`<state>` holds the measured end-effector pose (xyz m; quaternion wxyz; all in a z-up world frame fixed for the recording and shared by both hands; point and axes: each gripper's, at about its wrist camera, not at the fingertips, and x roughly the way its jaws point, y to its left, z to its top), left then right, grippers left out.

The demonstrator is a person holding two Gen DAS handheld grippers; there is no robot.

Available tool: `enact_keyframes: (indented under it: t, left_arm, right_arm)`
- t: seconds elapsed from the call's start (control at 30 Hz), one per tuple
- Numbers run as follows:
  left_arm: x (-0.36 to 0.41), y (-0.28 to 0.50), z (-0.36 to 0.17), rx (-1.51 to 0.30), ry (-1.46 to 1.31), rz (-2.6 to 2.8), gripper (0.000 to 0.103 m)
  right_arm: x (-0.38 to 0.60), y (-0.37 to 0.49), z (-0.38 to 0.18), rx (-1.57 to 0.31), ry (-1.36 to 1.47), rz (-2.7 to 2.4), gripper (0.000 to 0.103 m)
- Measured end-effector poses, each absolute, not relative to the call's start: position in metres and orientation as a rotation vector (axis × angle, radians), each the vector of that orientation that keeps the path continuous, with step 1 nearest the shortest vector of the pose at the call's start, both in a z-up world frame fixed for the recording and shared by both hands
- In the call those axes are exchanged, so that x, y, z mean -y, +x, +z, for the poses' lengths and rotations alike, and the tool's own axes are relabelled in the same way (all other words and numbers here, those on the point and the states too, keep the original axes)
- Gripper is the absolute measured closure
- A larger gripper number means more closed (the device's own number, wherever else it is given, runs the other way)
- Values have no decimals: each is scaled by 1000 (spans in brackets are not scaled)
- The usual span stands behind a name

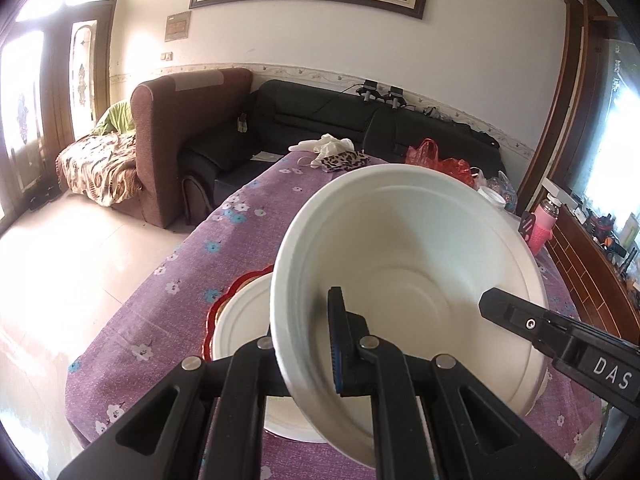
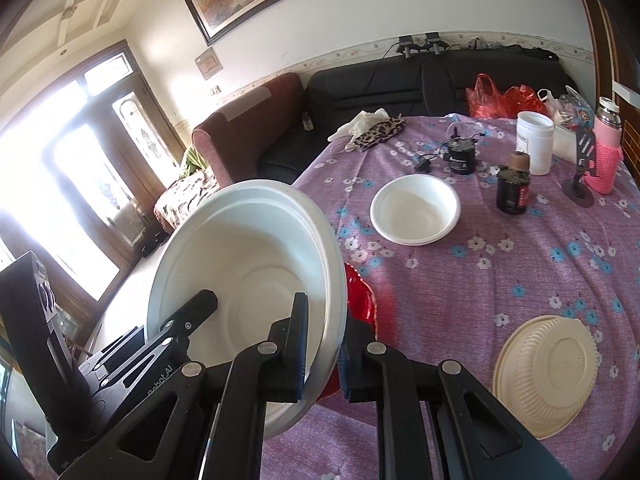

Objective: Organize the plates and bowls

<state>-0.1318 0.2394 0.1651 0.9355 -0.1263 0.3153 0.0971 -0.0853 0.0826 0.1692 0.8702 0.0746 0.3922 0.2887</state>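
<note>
A large white bowl [image 1: 400,248] [image 2: 248,248] hangs tilted above the table, gripped on opposite sides of its rim. My left gripper [image 1: 305,354] is shut on its left rim, one pad inside and one outside. My right gripper [image 2: 323,354] is shut on the right rim; it also shows in the left wrist view [image 1: 516,318]. The left gripper [image 2: 188,320] shows at the left of the right wrist view. Below the bowl a white dish [image 1: 240,320] lies on a red plate [image 1: 214,312] [image 2: 360,300]. A small white bowl [image 2: 416,210] stands upright on the cloth. A beige bowl [image 2: 546,376] lies upside down at the near right.
The purple flowered tablecloth [image 2: 480,272] also carries a dark bottle [image 2: 513,184], a white jar [image 2: 535,142], a pink-sleeved flask [image 2: 604,152], a small black device [image 2: 460,156], red bags [image 2: 500,100] and a leopard-print cloth [image 2: 380,130]. Sofas [image 1: 192,128] and floor lie past the table's left edge.
</note>
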Motion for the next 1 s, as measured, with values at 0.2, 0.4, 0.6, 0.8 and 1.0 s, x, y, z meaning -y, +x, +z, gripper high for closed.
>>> enact_keyframes:
  t: [0.2,0.4,0.6,0.8,1.0]
  left_arm:
    - [-260,-131,160,-658,-294,203,93]
    - [-276,-128,149,-683,-325,226,93]
    - [-289,-122,135,-720,-339,259,93]
    - [-297,-116,127,-743,-342,278,92]
    - [-301,-114,124,-740,-343,303,53]
  right_arm:
    - [-101,-83,165,-836,137,618,89]
    - [-120,-77,155,-868,109,628,89]
    - [-137,-66,141,-918,84,631,89]
    - [-148,-61,127,-952,59,629,88]
    - [-152,-52,115,-977,62,619,88]
